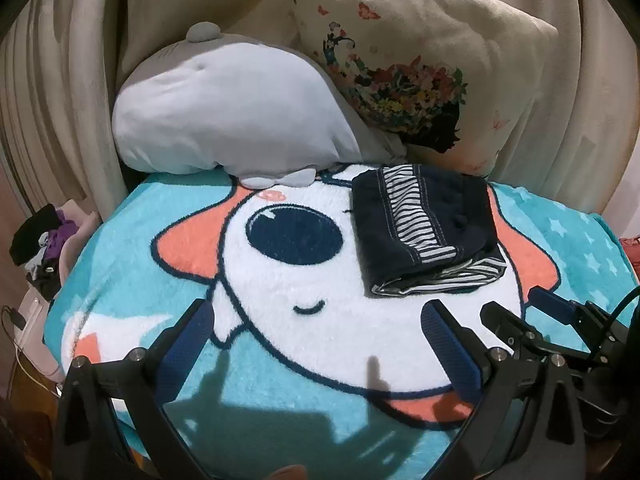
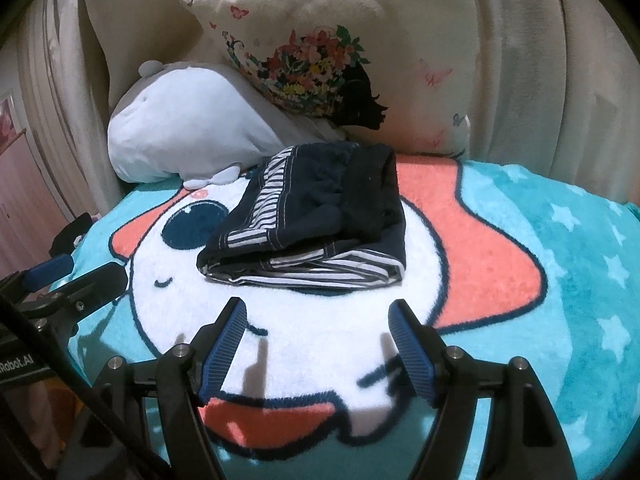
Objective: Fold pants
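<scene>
The pants (image 1: pixel 426 228) are dark navy with a striped side band. They lie folded into a compact bundle on the cartoon-dog blanket (image 1: pixel 280 280), and show in the right wrist view (image 2: pixel 312 216) too. My left gripper (image 1: pixel 318 312) is open and empty, hovering over the blanket in front and to the left of the bundle. My right gripper (image 2: pixel 318 308) is open and empty, just in front of the bundle. The right gripper also shows in the left wrist view (image 1: pixel 516 304), and the left gripper in the right wrist view (image 2: pixel 76 268).
A grey and white plush toy (image 1: pixel 224 120) and a floral cushion (image 1: pixel 420 60) lean against beige curtains (image 1: pixel 60 80) behind the blanket. A pile of clothes (image 1: pixel 44 236) sits off the left edge. The teal blanket with stars (image 2: pixel 560 240) extends right.
</scene>
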{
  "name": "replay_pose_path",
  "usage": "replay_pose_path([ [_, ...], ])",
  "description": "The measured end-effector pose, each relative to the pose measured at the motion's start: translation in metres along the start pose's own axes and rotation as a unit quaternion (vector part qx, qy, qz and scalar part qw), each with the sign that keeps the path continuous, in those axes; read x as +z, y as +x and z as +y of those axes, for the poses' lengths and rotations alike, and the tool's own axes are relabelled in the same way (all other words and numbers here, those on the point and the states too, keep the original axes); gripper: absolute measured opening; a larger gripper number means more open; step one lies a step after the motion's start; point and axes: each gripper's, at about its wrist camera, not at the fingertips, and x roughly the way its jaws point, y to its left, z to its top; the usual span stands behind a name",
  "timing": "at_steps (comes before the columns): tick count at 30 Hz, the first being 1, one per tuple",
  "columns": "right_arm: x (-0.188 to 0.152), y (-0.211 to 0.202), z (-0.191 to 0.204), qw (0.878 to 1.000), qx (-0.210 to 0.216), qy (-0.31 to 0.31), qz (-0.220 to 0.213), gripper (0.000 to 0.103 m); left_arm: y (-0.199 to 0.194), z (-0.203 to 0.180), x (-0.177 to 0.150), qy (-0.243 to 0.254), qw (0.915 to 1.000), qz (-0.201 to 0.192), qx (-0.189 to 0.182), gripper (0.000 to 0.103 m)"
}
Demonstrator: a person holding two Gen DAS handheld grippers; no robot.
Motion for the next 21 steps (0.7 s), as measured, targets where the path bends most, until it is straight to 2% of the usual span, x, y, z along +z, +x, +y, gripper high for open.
replay_pose_path([
  [21, -0.001, 0.01, 0.009, 1.0, -0.003, -0.008, 0.014, 0.079, 0.011, 0.011, -0.002, -0.013, 0.9997, 0.018, -0.006, 0.103],
])
